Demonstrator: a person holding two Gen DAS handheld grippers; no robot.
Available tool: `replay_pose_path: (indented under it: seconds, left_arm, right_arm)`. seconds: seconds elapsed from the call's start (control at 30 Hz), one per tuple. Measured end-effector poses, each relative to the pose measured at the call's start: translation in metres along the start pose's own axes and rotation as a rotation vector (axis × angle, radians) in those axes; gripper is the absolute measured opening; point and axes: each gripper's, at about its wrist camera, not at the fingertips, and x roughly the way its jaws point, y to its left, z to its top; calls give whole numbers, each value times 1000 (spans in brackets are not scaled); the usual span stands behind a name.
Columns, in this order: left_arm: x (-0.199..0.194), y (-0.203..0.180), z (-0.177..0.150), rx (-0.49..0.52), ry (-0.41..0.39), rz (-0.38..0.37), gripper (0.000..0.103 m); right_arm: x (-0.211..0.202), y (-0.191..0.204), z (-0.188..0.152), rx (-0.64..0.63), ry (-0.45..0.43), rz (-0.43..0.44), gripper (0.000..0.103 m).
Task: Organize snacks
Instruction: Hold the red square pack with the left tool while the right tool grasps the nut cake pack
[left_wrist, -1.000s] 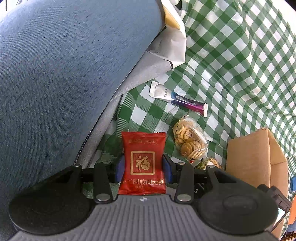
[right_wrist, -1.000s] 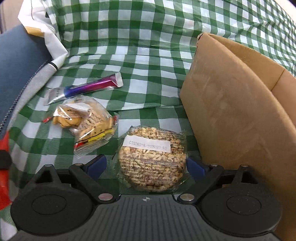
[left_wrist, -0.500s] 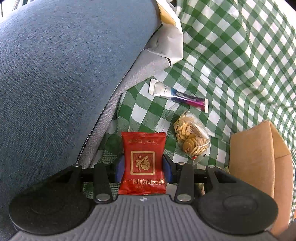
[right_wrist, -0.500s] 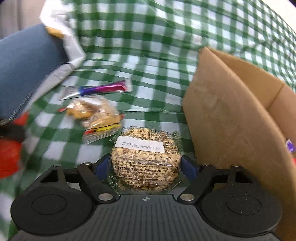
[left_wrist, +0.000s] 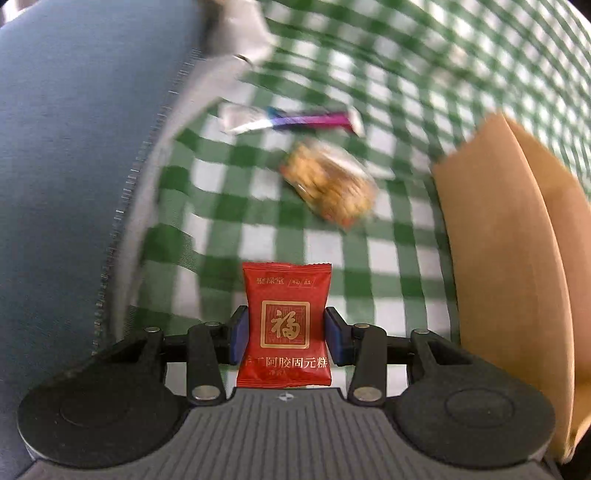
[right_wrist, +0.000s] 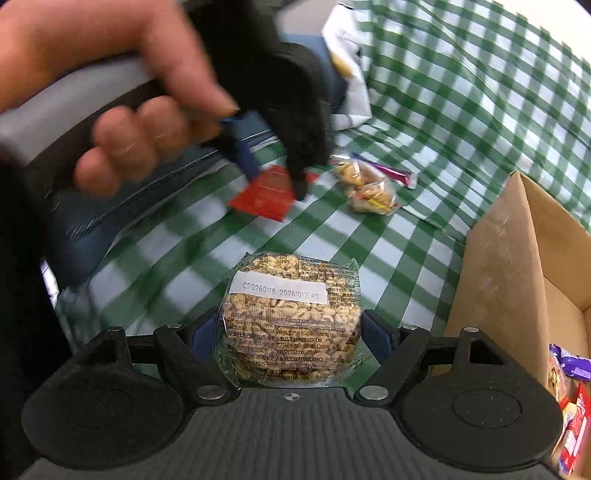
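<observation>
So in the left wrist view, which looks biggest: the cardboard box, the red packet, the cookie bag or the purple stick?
1. Cardboard box, by far.
2. Red packet, though it sits right at the camera, which inflates it.
3. Cookie bag and purple stick: too blurred and alike to rank.

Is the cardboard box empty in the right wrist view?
No, inside the open cardboard box, at its lower right, several wrapped snacks are visible, among them a purple packet and a red one.
</observation>
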Motion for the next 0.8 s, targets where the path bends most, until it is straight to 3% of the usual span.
replay_pose_path:
  seconds: [0.27,0.57,0.8]
  left_arm:
    - [16,-15,-14,111,78,22,47]
    - [22,-17,-16,137,99,57,47]
    - [22,-17,-16,142,94,67,47]
  right_arm:
    - [9,-4,-22,80,17,0,82]
    - [27,-23,-33,231,44,48,92]
    - [37,-32,-38,295,75,97,90]
